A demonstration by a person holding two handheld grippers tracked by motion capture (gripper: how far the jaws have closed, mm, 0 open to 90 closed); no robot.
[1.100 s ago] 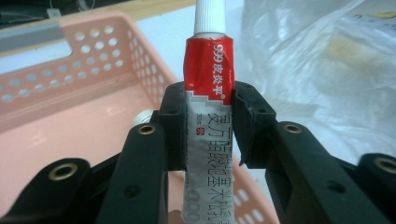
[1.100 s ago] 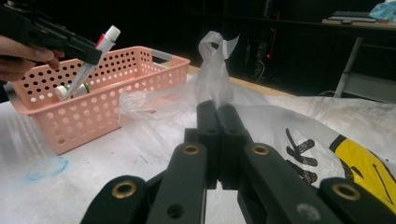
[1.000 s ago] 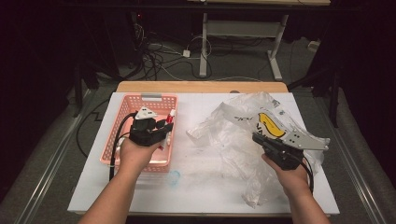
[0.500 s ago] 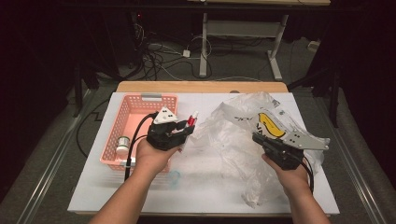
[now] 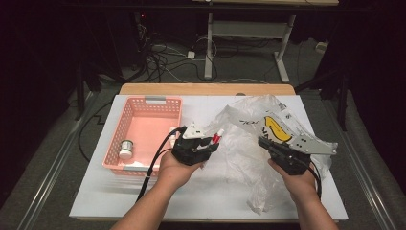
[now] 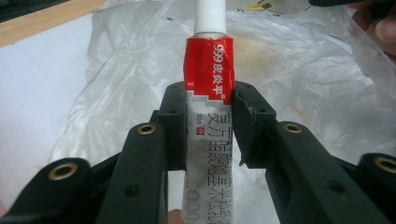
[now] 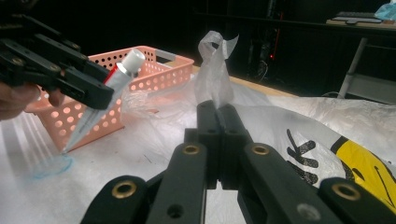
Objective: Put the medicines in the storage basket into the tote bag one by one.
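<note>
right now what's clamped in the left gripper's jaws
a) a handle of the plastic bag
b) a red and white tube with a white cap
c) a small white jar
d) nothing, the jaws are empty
b: in the left gripper view the left gripper has its jaws pressed on both sides of the red and white tube, cap pointing away toward the plastic bag; the small white jar lies in the pink basket.
</note>
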